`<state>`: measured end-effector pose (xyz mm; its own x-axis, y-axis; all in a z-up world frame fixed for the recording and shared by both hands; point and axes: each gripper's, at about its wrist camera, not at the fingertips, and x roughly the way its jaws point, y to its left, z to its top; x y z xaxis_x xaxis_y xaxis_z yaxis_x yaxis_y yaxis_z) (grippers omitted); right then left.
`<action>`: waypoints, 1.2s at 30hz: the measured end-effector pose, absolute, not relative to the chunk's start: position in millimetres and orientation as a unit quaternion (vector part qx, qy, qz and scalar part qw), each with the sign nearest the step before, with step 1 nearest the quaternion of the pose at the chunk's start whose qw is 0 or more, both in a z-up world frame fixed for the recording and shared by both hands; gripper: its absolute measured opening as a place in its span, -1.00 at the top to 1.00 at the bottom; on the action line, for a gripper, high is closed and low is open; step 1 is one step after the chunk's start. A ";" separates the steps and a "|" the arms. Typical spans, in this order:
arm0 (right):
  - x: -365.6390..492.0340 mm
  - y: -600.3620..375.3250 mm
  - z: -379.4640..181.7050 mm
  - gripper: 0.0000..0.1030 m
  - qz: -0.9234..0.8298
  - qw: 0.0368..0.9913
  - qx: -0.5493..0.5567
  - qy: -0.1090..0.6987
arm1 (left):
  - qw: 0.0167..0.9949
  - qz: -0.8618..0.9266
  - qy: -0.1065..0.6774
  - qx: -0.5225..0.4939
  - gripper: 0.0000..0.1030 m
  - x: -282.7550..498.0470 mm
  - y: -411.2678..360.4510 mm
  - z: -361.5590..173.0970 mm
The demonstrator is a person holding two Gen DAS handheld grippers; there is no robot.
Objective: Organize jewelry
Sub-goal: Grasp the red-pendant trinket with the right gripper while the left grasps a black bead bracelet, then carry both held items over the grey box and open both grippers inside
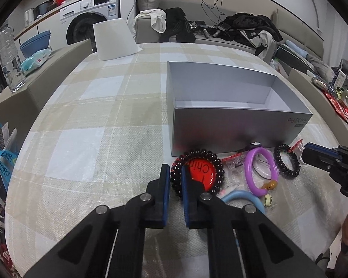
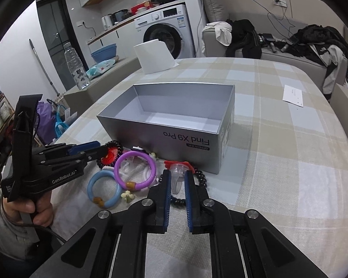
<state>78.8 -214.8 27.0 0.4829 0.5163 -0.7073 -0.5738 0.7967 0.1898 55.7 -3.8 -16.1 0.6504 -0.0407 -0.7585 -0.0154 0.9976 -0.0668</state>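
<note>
An open grey box (image 1: 232, 125) (image 2: 174, 139) stands empty on the checked tablecloth. Jewelry lies in front of it: a dark bead bracelet (image 1: 197, 156) around a red badge (image 1: 200, 173), a purple bangle (image 1: 259, 171) (image 2: 134, 171), a blue bangle (image 1: 241, 197) (image 2: 103, 190), a black spiral band (image 1: 286, 161) and a clear ring with a red top (image 2: 177, 173). My left gripper (image 1: 175, 173) is partly open with the bead bracelet's left edge between its fingers. My right gripper (image 2: 176, 178) is partly open around the clear ring, just apart from it.
A white paper roll (image 1: 113, 39) (image 2: 154, 55) stands at the table's far side. A water bottle (image 1: 9, 60) and a wipes pack (image 1: 34, 60) sit on a side ledge at left. A white paper (image 2: 293, 95) lies at far right. A sofa with clothes stands behind.
</note>
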 end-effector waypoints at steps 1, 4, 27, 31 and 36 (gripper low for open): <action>78.1 -214.4 26.9 0.80 0.318 0.860 -0.037 0.397 | 0.909 -0.009 0.416 -0.033 0.89 54.8 -3.7 -15.3; 75.4 -213.9 27.5 0.80 0.321 0.860 -0.039 0.394 | 0.910 -0.010 0.412 -0.035 0.90 54.2 -3.0 -13.0; 73.1 -219.2 54.3 0.79 0.327 0.878 -0.015 0.349 | 0.942 0.004 0.335 -0.032 0.90 41.1 4.5 28.9; 78.7 -220.1 64.2 0.79 0.325 0.883 -0.006 0.338 | 0.947 0.003 0.321 -0.033 0.90 45.0 3.2 38.9; 92.3 -214.2 69.2 0.79 0.323 0.884 -0.003 0.337 | 0.948 0.005 0.315 -0.034 0.90 60.5 2.0 42.9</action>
<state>92.3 -214.2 69.2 0.5636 0.5691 -0.5987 -0.5737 0.7912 0.2121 60.5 2.0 42.9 0.8010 -0.0116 -0.5985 -0.0312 0.9976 -0.0611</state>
